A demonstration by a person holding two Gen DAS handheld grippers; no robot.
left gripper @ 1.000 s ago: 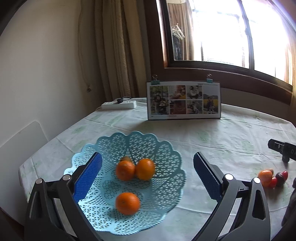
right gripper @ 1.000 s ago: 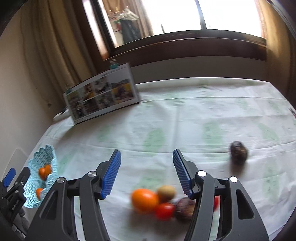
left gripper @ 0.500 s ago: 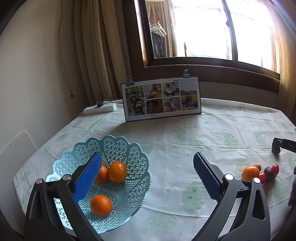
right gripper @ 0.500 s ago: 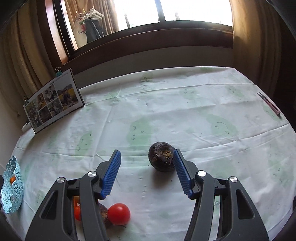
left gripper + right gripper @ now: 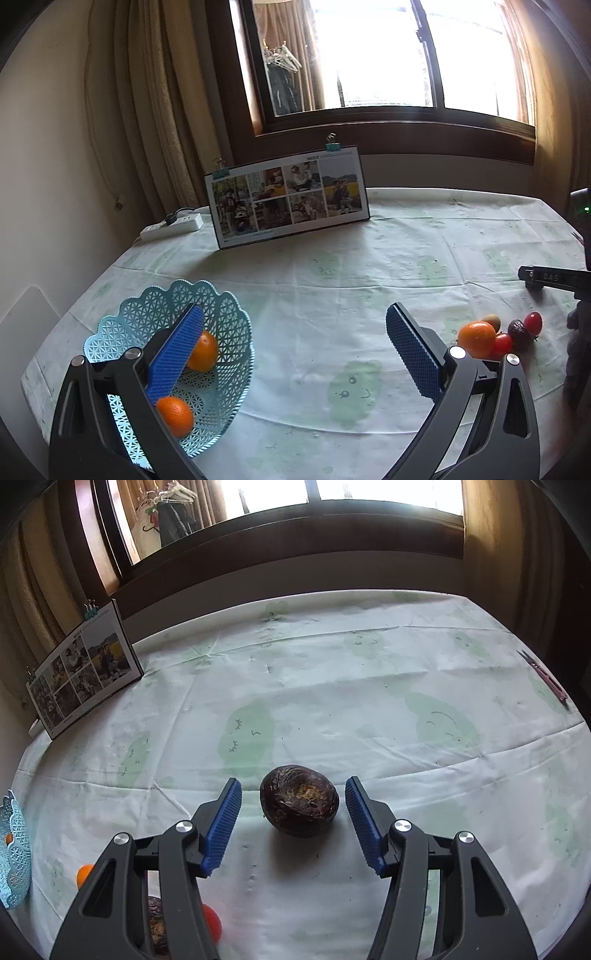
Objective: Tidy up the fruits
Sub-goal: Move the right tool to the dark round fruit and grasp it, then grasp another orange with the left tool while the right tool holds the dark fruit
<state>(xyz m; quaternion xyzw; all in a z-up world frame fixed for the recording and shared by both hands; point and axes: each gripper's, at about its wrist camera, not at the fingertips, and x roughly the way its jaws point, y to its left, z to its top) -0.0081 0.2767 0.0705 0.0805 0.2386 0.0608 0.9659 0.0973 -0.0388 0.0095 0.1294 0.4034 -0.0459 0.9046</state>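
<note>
A: Where is the fruit we take now?

B: The dark wrinkled fruit (image 5: 299, 805) lies alone on the desk (image 5: 369, 701), on the pale cloth. It is just in front of the right hand-held gripper (image 5: 293, 825), between the two blue pads, but they do not touch it. This gripper is spread wide, with space on both sides of the fruit.

A: And the left one?

B: The left hand-held gripper (image 5: 291, 358) is also spread apart and holds nothing. It hovers near the blue basket (image 5: 229, 314), where two oranges (image 5: 202, 350) show beside its finger. A small heap of other fruits (image 5: 496, 338) lies apart, on the right.

A: How will the dark fruit behave?

B: I think it is light, with a dry, shrunken skin. The shell looks stiff, yet it may dent under hard pressure. It is round, so it can roll away if one pad arrives first.

A: So where to hold it?

B: Across the widest middle, both pads meeting the sides together, and close gently.
</note>
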